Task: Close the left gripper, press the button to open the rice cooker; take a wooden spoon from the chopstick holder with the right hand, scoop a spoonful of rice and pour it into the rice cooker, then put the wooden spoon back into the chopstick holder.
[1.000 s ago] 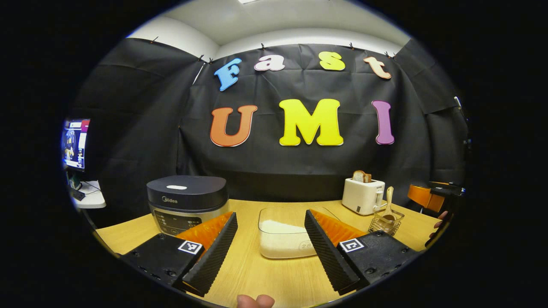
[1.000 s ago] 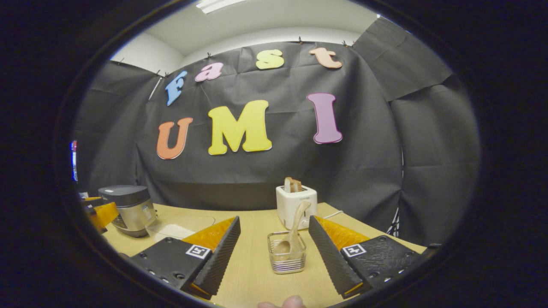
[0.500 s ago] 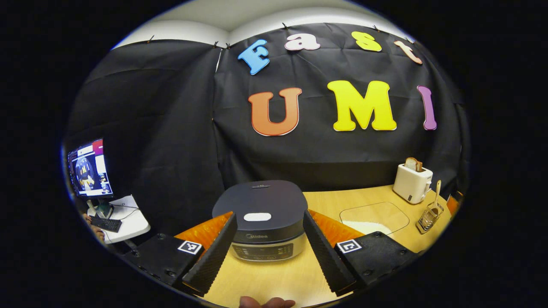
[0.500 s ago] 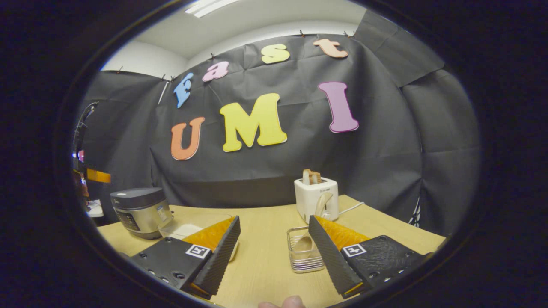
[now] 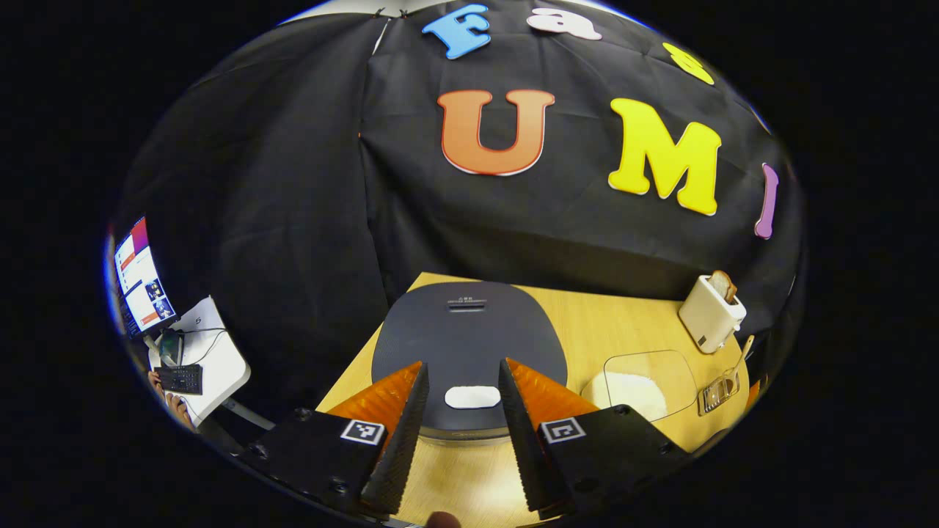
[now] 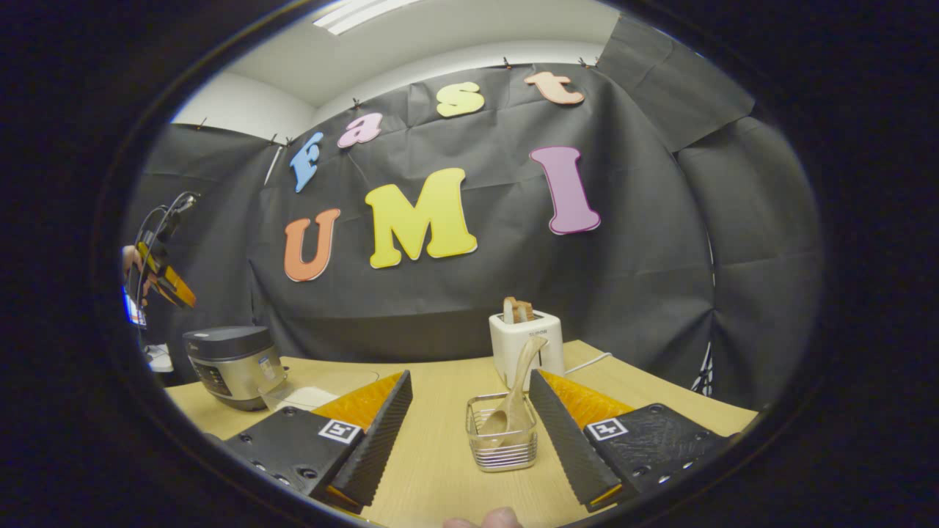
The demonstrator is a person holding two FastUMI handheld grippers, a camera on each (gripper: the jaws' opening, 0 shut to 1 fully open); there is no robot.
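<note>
From above, the left gripper view looks down on the dark grey rice cooker [image 5: 469, 330], its lid closed. My left gripper [image 5: 462, 364] hovers over its front edge, open with a narrowed gap, the white lid button [image 5: 472, 397] between the fingers. In the right gripper view, a wire chopstick holder [image 6: 502, 444] stands on the table with a wooden spoon [image 6: 517, 389] leaning in it. My right gripper [image 6: 470, 375] is open just in front of the holder, touching nothing. At the far left of that view are the rice cooker [image 6: 233, 363] and the raised left gripper [image 6: 165, 277].
A clear container of rice [image 5: 645, 381] sits right of the cooker, shown also as the container [image 6: 308, 392]. A white toaster [image 6: 526, 343] with bread stands behind the holder. The wooden table [image 6: 440, 455] ends near the cooker's left; a side desk with a monitor [image 5: 136, 275] lies beyond.
My left gripper has risen and tipped down over the cooker lid, and its fingers have come closer together. The right gripper swung slightly, bringing the holder back between its fingers.
</note>
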